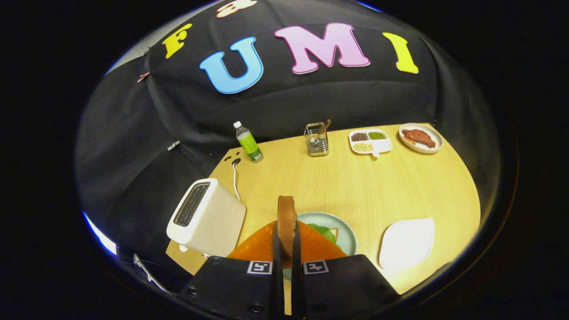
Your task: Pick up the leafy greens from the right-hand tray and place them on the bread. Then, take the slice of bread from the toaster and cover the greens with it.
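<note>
My gripper [286,240] is shut on a brown slice of bread [286,218], which stands on edge between the two fingers. Below and just beyond the fingers lies a pale green plate [346,229] with the leafy greens [324,232] on a bread slice [334,232] whose corner peeks out. The white toaster [206,218] stands to the left of the fingers, its slots showing no bread. To the right of the plate rests a white tray [406,242] with nothing on it.
At the table's far side stand a green-labelled bottle [249,142], a metal utensil holder [316,138], a divided dish of beans [370,141] and a plate of meat [420,138]. The toaster's cord [234,178] runs toward the back. The table's left edge is near the toaster.
</note>
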`<state>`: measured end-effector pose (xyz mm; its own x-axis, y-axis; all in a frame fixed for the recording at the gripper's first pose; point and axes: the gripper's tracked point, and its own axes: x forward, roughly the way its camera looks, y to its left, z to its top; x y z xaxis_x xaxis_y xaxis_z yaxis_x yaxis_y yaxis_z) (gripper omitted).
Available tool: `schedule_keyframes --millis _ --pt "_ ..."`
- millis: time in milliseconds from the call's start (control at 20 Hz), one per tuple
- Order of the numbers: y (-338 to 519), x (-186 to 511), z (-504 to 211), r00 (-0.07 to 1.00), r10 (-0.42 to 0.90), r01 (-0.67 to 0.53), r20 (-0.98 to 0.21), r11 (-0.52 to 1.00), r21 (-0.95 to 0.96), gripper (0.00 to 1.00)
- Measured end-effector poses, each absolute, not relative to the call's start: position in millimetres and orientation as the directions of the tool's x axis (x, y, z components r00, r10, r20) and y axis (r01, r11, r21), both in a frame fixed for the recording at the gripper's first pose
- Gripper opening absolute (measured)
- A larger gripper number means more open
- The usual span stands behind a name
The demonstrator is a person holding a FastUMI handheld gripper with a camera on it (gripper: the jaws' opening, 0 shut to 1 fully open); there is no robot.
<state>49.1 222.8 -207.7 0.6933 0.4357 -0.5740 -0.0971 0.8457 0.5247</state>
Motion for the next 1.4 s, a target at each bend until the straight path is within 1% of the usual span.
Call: schedule_keyframes --millis 150,300,400,600,850,1050,1100,1200,1350,1400 --pt "240 51 -222 0.686 0.468 -0.052 -0.558 0.796 0.603 0.11" --pt "248 53 -246 0.672 0.479 -0.035 -0.564 0.782 0.623 0.11" --pt "241 49 -269 0.654 0.458 -0.009 -0.602 0.800 0.600 0.11" --pt "212 48 -307 0.650 0.372 0.022 -0.663 0.863 0.505 0.11" --pt "197 41 -344 0.618 0.315 -0.056 -0.720 0.932 0.359 0.12" --pt "188 42 -363 0.602 0.267 -0.104 -0.753 0.961 0.258 0.20" --pt "185 41 -364 0.599 0.259 -0.105 -0.758 0.964 0.246 0.35" --pt "174 45 -367 0.607 0.214 -0.093 -0.766 0.976 0.199 0.55" --pt "165 47 -365 0.619 0.185 -0.112 -0.763 0.983 0.147 0.77" --pt "161 48 -362 0.627 0.180 -0.107 -0.758 0.984 0.145 0.88"
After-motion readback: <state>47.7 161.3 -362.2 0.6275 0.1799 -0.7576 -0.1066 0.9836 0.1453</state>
